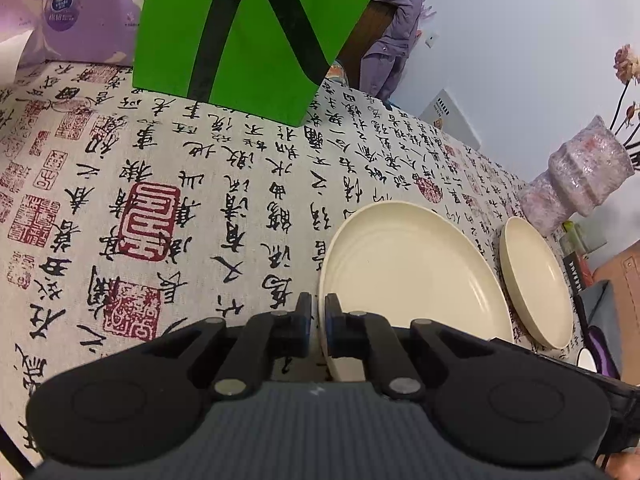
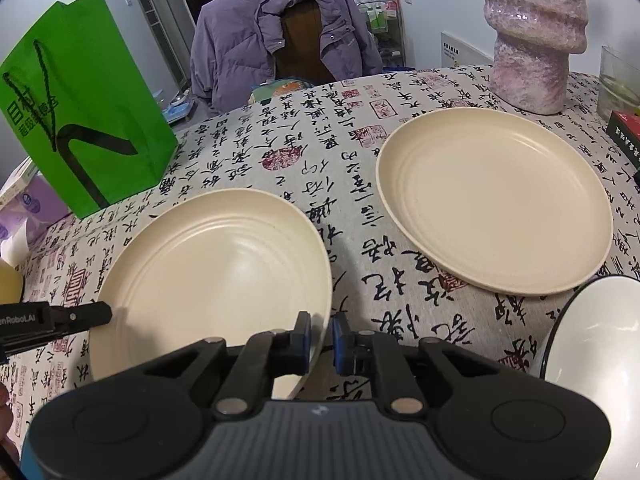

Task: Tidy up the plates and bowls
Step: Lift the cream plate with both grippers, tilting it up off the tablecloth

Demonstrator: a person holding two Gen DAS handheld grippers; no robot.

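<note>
Two cream plates lie on the calligraphy-print tablecloth. My left gripper (image 1: 318, 309) is shut on the left rim of the near plate (image 1: 408, 272), with the thin edge pinched between its blue pads. On the opposite rim of this near plate (image 2: 212, 272), my right gripper (image 2: 322, 320) is also shut. The left gripper (image 2: 102, 314) shows in the right wrist view at the plate's left edge. The second plate (image 2: 492, 200) rests flat further right, apart from both grippers, and shows edge-on as the second plate (image 1: 536, 284) in the left wrist view. A white bowl (image 2: 592, 328) with a dark rim stands at the right.
A green paper bag (image 2: 80, 120) stands at the back left, with a purple tissue pack (image 1: 72, 20) beside it. A pink vase (image 2: 536, 36) rises behind the second plate. A glass container (image 2: 620, 80) and a dark box (image 2: 624, 132) sit far right. A chair with a purple jacket (image 2: 280, 32) faces the far edge.
</note>
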